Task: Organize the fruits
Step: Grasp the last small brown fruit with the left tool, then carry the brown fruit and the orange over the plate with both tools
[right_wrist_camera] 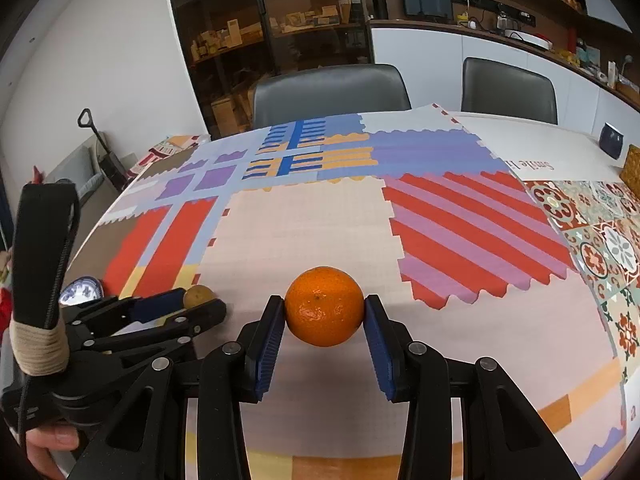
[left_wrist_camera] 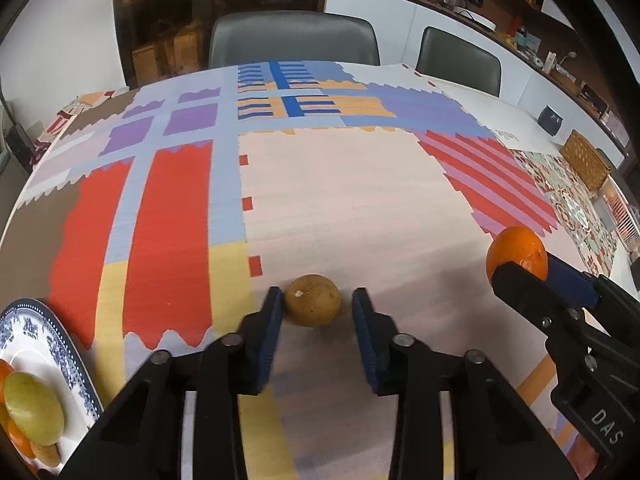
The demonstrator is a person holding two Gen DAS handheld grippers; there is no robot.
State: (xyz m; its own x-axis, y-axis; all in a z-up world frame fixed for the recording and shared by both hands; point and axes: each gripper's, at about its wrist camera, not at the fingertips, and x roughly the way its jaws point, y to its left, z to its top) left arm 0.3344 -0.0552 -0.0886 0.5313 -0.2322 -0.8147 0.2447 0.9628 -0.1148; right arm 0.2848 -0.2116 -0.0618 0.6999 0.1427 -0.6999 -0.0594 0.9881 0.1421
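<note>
A small brown round fruit (left_wrist_camera: 313, 300) lies on the patterned tablecloth between the open fingers of my left gripper (left_wrist_camera: 318, 300); the left pad touches it, the right pad stands apart. It also shows in the right wrist view (right_wrist_camera: 199, 295). My right gripper (right_wrist_camera: 325, 312) is shut on an orange (right_wrist_camera: 324, 306) and holds it above the cloth; the orange also shows in the left wrist view (left_wrist_camera: 517, 255). A blue-and-white plate (left_wrist_camera: 44, 344) at the lower left holds a green fruit (left_wrist_camera: 34, 406), orange fruits and a brown one.
The patchwork tablecloth (left_wrist_camera: 344, 208) covers the table. Two grey chairs (left_wrist_camera: 294, 42) stand at the far edge. A wicker basket (left_wrist_camera: 586, 158) and a dark cup (left_wrist_camera: 550, 119) sit at the far right. The left gripper's body (right_wrist_camera: 132, 320) lies left of the orange.
</note>
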